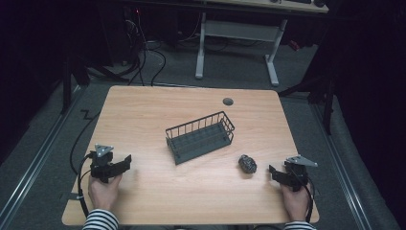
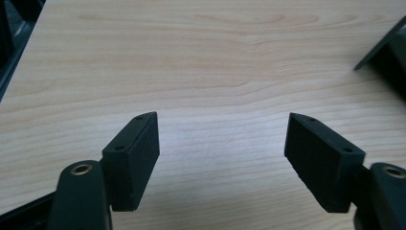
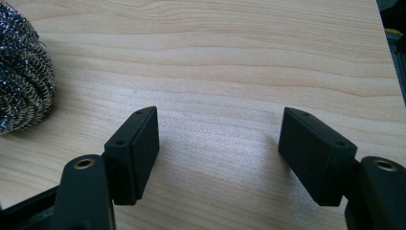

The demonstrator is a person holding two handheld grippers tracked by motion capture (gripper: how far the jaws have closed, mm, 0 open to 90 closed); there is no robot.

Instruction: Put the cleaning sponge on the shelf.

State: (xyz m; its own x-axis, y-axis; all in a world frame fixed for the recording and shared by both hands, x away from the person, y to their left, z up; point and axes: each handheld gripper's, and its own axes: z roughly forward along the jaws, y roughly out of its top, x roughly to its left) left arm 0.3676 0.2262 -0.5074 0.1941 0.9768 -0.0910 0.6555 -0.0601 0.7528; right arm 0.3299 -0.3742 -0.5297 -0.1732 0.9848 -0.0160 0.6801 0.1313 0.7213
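High view puts the scourer (image 1: 247, 164) at lower right of the table (image 1: 143, 110), just left of the right gripper (image 1: 274, 172), whose jaws gape empty. I'd swing that gripper left and square over the wad before closing. Left gripper (image 1: 127, 161), lower left, gapes empty too. Basket (image 1: 201, 136) sits centre, clear of the reach.

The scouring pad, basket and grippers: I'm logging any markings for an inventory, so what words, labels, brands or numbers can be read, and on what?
None can be read: the steel scouring pad, wire basket, wooden table, left gripper and right gripper show no lettering.
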